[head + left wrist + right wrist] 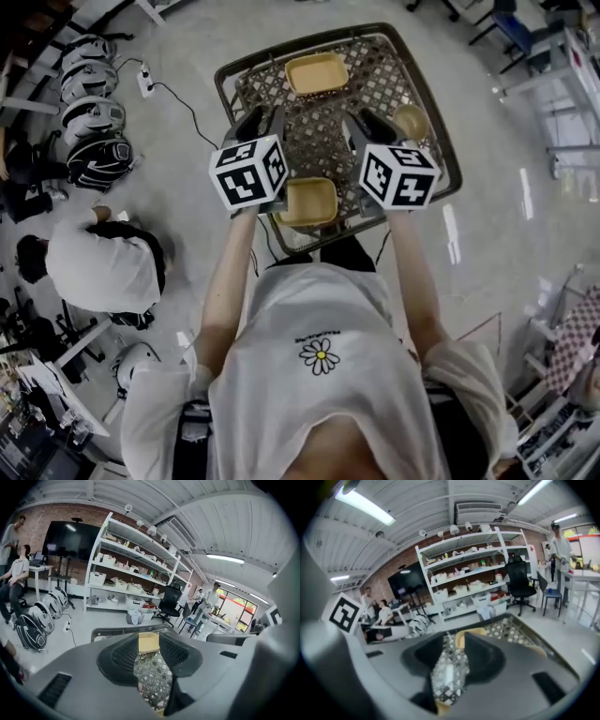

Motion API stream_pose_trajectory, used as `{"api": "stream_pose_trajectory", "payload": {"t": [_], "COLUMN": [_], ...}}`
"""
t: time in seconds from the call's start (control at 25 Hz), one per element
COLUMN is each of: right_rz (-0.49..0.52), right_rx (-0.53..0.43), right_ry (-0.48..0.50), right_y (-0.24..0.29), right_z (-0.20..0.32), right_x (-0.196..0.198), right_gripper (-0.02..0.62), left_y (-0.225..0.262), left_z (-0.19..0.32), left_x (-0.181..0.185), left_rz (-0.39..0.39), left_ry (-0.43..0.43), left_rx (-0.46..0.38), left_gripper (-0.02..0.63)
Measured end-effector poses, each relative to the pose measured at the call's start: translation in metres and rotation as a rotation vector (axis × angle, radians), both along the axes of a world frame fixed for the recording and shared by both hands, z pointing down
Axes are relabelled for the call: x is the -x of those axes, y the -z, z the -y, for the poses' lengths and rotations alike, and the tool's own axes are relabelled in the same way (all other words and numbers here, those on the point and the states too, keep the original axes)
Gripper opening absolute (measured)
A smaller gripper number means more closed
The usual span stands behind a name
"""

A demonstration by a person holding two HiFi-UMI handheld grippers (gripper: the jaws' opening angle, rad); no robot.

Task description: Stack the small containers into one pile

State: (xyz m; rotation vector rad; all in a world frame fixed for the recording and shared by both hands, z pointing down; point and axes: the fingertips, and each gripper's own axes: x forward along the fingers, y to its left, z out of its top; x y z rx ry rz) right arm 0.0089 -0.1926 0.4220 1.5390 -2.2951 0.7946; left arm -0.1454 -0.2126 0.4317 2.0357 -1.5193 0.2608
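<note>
Three small tan containers sit open side up on the patterned counter [309,141], none of them touching another. The far tray [317,73], shallow and rectangular with rounded corners, lies close to the counter's far edge near its middle, and looks empty. The near tray [307,202] has the same shape and colour and lies at the near edge; whether it is a single tray or several nested cannot be told. The round bowl [411,120] is smaller and stands by the right edge, well apart from both trays.
</note>
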Motion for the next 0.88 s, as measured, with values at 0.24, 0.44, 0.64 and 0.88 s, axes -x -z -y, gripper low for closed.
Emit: {"api": "stream_pose_trajectory", "payload": {"t": [0.24, 0.44, 0.64, 0.88], "right_rz": [-0.015, -0.063, -0.104, -0.118], "right_rx": [0.074, 0.186, 0.284, 0.363], "right_ry": [0.000, -0.010, -0.026, -0.008], "right_y": [-0.052, -0.126, -0.186, -0.226], "right_z": [0.099, 0.153, 0.181, 0.192], "right_x": [-0.014, -0.025, -0.036, -0.037], "right_gripper": [0.158, 0.158, 0.157, 0.155], "left_y": [-0.063, -0.129, -0.181, -0.212], "left_z": [0.075, 0.116, 0.143, 0.158], "left_x": [-0.011, -0.021, -0.027, -0.029], "left_rz": [0.008, 0.025, 0.050, 0.046], "left_ry": [0.024, 0.027, 0.027, 0.038], "left_rx": [0.144, 0.274, 0.373, 0.434], "left_gripper": [0.153, 0.153, 0.152, 0.138]}}
